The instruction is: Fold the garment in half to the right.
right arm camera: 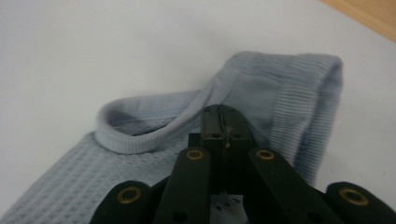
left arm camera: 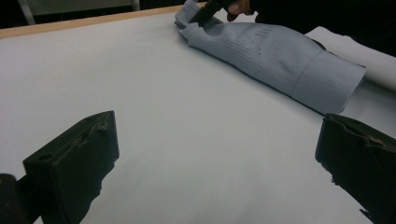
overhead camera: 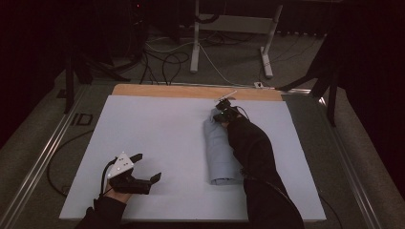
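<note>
The folded light-blue shirt [overhead camera: 220, 151] is lying on the white surface [overhead camera: 157, 138]. It is looking soft and floppy. The right hand-held gripper [right arm camera: 223, 122] is pinching its collar; the left hand-held gripper [overhead camera: 147, 168] is waiting wide open, holding nothing
</note>
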`<act>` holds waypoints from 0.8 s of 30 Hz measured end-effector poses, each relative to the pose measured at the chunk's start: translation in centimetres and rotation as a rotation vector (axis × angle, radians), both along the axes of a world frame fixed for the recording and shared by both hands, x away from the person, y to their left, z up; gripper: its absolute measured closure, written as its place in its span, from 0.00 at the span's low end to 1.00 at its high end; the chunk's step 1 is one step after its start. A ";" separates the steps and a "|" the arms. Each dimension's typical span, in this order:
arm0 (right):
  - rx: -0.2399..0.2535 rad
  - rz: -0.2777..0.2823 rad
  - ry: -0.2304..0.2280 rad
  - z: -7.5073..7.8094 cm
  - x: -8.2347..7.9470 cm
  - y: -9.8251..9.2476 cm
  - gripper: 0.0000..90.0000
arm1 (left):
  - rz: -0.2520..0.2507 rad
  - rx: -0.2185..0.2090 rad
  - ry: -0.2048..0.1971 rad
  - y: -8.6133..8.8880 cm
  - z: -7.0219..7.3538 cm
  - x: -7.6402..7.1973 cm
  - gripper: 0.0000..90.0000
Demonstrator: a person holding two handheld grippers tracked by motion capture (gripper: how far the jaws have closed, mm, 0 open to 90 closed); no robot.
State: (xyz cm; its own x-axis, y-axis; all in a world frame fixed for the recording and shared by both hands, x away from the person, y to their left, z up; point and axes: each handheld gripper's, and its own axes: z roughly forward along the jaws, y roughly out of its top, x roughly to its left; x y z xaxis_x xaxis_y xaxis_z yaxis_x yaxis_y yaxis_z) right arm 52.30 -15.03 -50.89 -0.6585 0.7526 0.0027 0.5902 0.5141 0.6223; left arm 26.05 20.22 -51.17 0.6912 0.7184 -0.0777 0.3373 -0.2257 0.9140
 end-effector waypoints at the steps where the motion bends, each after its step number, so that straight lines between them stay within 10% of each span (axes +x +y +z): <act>1: 0.005 0.001 -0.007 0.3 -0.1 -0.1 1.00 | 0.000 0.000 0.000 0.0 0.0 0.0 0.00; 13: 0.082 0.027 -0.055 3.7 -2.8 -1.0 1.00 | 0.002 0.000 0.008 0.2 0.0 0.1 0.00; 24: 0.137 0.101 -0.078 5.2 -8.6 -1.7 1.00 | -0.007 -0.008 0.000 0.4 0.3 -0.1 0.00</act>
State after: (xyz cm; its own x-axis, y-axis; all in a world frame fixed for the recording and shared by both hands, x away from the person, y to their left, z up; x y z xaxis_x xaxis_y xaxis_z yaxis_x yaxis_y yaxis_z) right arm 43.70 -16.74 -45.67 -0.7329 0.6788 0.0465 0.4870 0.4757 0.7325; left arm 25.97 20.58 -50.86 0.6964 0.7128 -0.0836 0.3358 -0.2206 0.9157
